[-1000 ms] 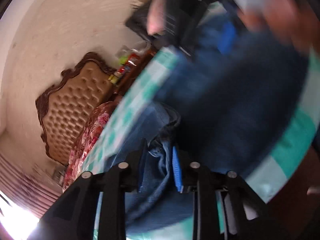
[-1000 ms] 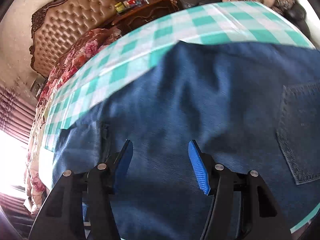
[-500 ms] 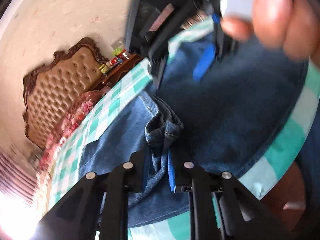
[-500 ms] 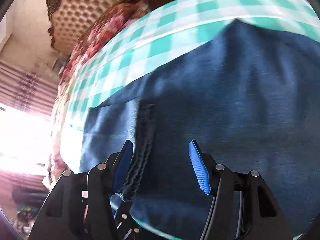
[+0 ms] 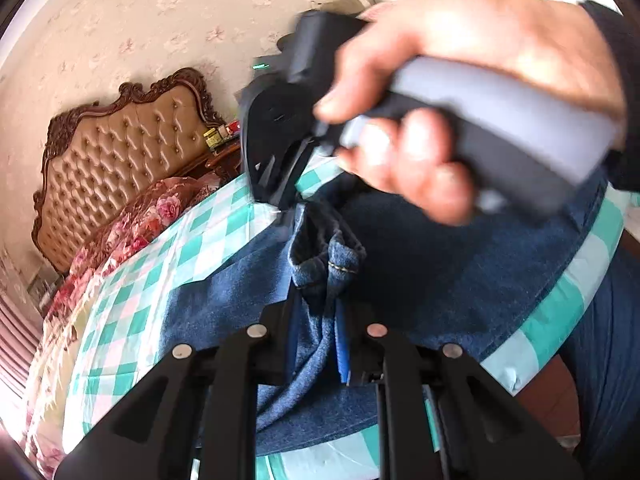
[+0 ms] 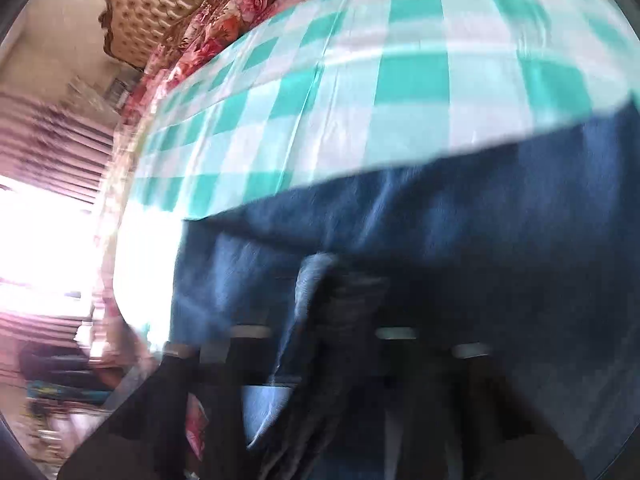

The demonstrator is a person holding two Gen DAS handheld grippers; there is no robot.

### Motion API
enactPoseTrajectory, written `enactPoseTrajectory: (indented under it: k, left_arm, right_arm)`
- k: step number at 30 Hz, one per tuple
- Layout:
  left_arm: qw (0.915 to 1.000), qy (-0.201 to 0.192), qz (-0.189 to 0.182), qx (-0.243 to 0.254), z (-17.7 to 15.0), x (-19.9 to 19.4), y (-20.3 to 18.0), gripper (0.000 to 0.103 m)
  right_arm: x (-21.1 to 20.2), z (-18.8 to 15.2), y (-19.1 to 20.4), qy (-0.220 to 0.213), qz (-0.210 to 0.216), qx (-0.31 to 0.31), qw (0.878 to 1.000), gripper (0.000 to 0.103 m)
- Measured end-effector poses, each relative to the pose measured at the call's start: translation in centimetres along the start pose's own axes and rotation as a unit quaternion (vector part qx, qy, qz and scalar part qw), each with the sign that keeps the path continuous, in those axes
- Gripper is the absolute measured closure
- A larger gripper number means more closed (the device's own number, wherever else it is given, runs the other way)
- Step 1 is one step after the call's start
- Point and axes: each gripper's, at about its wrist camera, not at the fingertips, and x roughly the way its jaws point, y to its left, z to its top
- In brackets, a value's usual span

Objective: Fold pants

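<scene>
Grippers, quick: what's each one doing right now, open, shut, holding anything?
Left gripper: shut on the jeans, a bunched fold.
Right gripper: too blurred, cannot tell; denim bunches at its fingers.

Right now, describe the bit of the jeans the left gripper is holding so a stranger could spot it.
On the green-checked cloth lie dark jeans. The left gripper is shut on their bunched, paler, stitched edge, the only part not lying flat.
</scene>
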Motion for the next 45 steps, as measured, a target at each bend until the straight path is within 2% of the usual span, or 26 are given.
enactPoseTrajectory:
  k: [2, 5, 8, 10, 11, 12, 13, 14, 15, 17, 19, 20, 21, 22, 25, 28, 34, 36, 37, 38, 39, 41, 42, 43, 45]
  left_arm:
    - [0.9997, -0.007, 0.008, 0.021, 0.5, -0.1, -1.5, 0.089]
    - [0.9994, -0.015, -0.008, 0.031, 1.1, -0.3, -3.5, 0.090]
    - [0.9981, -0.002, -0.029, 0.054, 0.8, 1.1, -6.0, 0.090]
    - [0.9973, 0.010, -0.028, 0.068, 0.5, 1.9, -7.3, 0.086]
    - [0.9971, 0.011, -0.025, 0.070, 0.4, 1.9, -7.6, 0.082]
    - [0.9972, 0.011, -0.025, 0.070, 0.3, 1.8, -7.7, 0.077]
    - [0.9973, 0.011, -0.024, 0.069, 0.3, 1.8, -7.7, 0.075]
    - [0.9973, 0.010, -0.019, 0.071, 0.3, 1.8, -7.8, 0.075]
    - [0.9969, 0.008, -0.013, 0.077, 0.3, 1.8, -8.0, 0.075]
    - [0.9961, 0.008, -0.009, 0.088, 0.2, 2.2, -8.5, 0.075]
    - [0.9950, 0.010, -0.007, 0.099, 0.1, 2.5, -9.1, 0.075]
    - [0.9946, 0.009, -0.005, 0.103, 0.0, 2.6, -9.3, 0.079]
    - [0.9942, 0.008, -0.005, 0.108, 0.0, 2.8, -9.3, 0.085]
    - [0.9933, 0.009, 0.000, 0.115, -0.1, 2.9, -9.5, 0.087]
    - [0.9915, 0.001, 0.009, 0.130, 0.0, 2.4, -9.7, 0.091]
    - [0.9909, -0.009, 0.007, 0.134, 0.2, 1.9, -9.4, 0.092]
    - [0.9909, 0.000, -0.017, 0.133, -0.3, 2.8, -10.3, 0.091]
    - [0.9920, -0.003, -0.023, 0.124, -0.3, 2.5, -9.5, 0.084]
    - [0.9949, -0.006, -0.031, 0.095, -0.3, 1.8, -8.3, 0.081]
    - [0.9969, -0.008, -0.032, 0.071, -0.4, 1.1, -7.1, 0.071]
    - [0.9987, -0.012, -0.023, 0.045, -0.9, 0.2, -5.6, 0.065]
    - [0.9997, -0.016, 0.012, 0.016, -2.3, -1.3, -3.2, 0.064]
    - [0.9989, -0.013, 0.046, 0.001, -3.9, -2.3, -1.4, 0.058]
    - [0.9978, -0.008, 0.066, -0.008, -5.0, -2.7, -0.3, 0.056]
    - [0.9939, 0.013, 0.107, -0.022, -7.4, -3.2, 2.0, 0.055]
  right_arm:
    - [-1.4, -0.3, 0.4, -0.025, -0.009, -0.026, 0.999, 0.088]
    - [-3.8, -1.1, -0.9, -0.054, -0.023, -0.043, 0.997, 0.088]
    - [-3.2, -1.5, -3.9, -0.032, -0.041, -0.040, 0.998, 0.088]
    - [-2.3, -1.7, -4.6, -0.024, -0.039, -0.046, 0.998, 0.086]
    - [-2.5, -1.8, -4.9, -0.027, -0.034, -0.053, 0.998, 0.082]
    - [-2.7, -1.9, -5.1, -0.026, -0.028, -0.052, 0.998, 0.070]
    - [-3.0, -1.8, -5.4, -0.027, -0.013, -0.045, 0.999, 0.047]
    - [-3.5, -1.6, -5.7, -0.038, -0.002, -0.035, 0.999, 0.039]
    - [-3.6, -1.4, -5.7, -0.049, -0.004, -0.034, 0.998, 0.038]
    - [-3.7, -1.2, -6.3, -0.048, -0.002, -0.031, 0.998, 0.043]
    - [-3.2, -1.0, -6.4, -0.040, 0.005, -0.028, 0.999, 0.052]
    - [-3.2, -1.0, -6.4, -0.045, 0.000, -0.034, 0.998, 0.053]
    - [-2.9, -0.8, -5.9, -0.047, -0.007, -0.040, 0.998, 0.060]
    - [-2.8, -0.6, -5.6, -0.050, -0.021, -0.046, 0.997, 0.076]
    - [-3.0, -0.5, -5.4, -0.053, -0.013, -0.045, 0.998, 0.086]
    - [-4.7, -1.1, -4.9, -0.077, -0.024, -0.061, 0.995, 0.086]
    - [-4.2, -1.5, -5.7, -0.072, -0.047, -0.059, 0.995, 0.086]
    - [-3.3, -1.7, -5.4, -0.071, -0.081, -0.073, 0.992, 0.086]
    - [-3.3, -2.0, -5.0, -0.078, -0.102, -0.086, 0.988, 0.086]
    - [-3.6, -2.3, -4.8, -0.088, -0.113, -0.089, 0.986, 0.086]
    - [-4.1, -2.5, -4.6, -0.099, -0.124, -0.088, 0.983, 0.086]
    - [-6.5, -3.8, -3.3, -0.153, -0.171, -0.092, 0.969, 0.083]
    - [-7.4, -4.4, -2.7, -0.174, -0.185, -0.099, 0.962, 0.082]
    - [-8.4, -5.4, -1.8, -0.195, -0.186, -0.109, 0.957, 0.082]
    - [-8.5, -7.2, 0.3, -0.201, -0.170, -0.134, 0.956, 0.082]
